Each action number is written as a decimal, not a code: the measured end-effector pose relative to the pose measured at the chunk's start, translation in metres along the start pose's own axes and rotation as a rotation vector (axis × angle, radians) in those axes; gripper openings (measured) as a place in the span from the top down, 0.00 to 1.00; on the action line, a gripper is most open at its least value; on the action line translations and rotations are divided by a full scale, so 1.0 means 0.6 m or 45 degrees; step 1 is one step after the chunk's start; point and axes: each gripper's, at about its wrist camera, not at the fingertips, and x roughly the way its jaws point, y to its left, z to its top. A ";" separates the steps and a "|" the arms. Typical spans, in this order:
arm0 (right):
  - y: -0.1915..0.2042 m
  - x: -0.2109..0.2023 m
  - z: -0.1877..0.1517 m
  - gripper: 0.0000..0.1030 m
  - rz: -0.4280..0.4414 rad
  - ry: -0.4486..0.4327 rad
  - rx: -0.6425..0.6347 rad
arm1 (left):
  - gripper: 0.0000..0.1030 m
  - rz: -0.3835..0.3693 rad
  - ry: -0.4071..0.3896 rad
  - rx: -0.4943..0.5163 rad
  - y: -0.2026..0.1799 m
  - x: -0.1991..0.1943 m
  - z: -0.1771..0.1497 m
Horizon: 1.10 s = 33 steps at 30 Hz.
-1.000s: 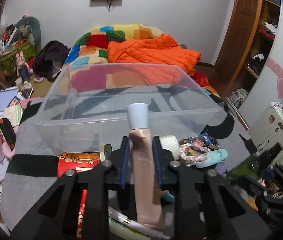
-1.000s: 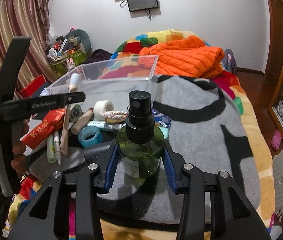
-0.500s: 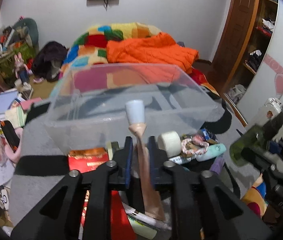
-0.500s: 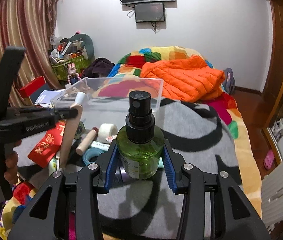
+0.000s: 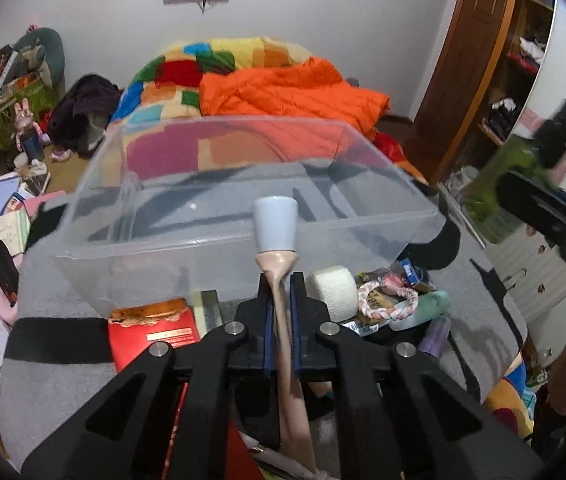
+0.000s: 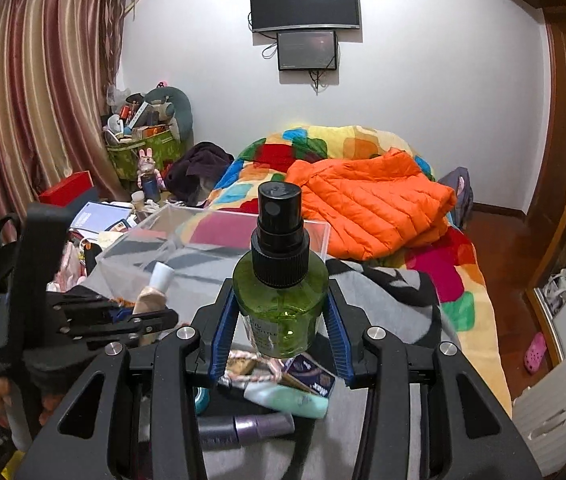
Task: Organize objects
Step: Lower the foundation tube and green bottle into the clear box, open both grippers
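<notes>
The left gripper [image 5: 282, 304] is pinched tight on a beige tube [image 5: 283, 320] with a white cap, just in front of the clear plastic bin [image 5: 155, 216]. The right gripper [image 6: 281, 320] clamps a green spray bottle [image 6: 279, 300], held up in the air in front of the bin. Behind the bin lies an orange jacket [image 6: 367, 208].

Right gripper [image 6: 281, 312] clamping green spray bottle [image 6: 281, 300], clear bin [image 6: 187, 240] behind

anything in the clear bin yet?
No. In the left wrist view the clear bin shows only the grey blanket through its floor; the tube is outside it, pinched in the left hand-held gripper.
</notes>
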 end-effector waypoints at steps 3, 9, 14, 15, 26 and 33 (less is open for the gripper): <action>0.003 0.012 0.009 0.63 0.004 0.003 -0.015 | 0.96 0.007 -0.052 0.019 -0.001 -0.024 -0.002; 0.011 0.041 0.044 0.63 0.026 0.004 -0.035 | 0.97 0.021 -0.121 0.037 0.006 -0.060 0.009; 0.014 0.079 0.073 0.63 0.050 0.042 -0.053 | 0.97 -0.004 -0.171 0.016 0.017 -0.086 0.027; 0.015 0.087 0.076 0.63 0.049 0.050 -0.055 | 0.97 -0.003 -0.184 0.013 0.019 -0.091 0.031; 0.035 0.180 0.076 0.63 0.050 0.201 -0.115 | 0.97 0.074 -0.351 0.007 0.048 -0.155 0.103; 0.039 0.224 0.063 0.63 0.078 0.309 -0.129 | 0.97 0.179 -0.303 0.034 0.076 -0.095 0.156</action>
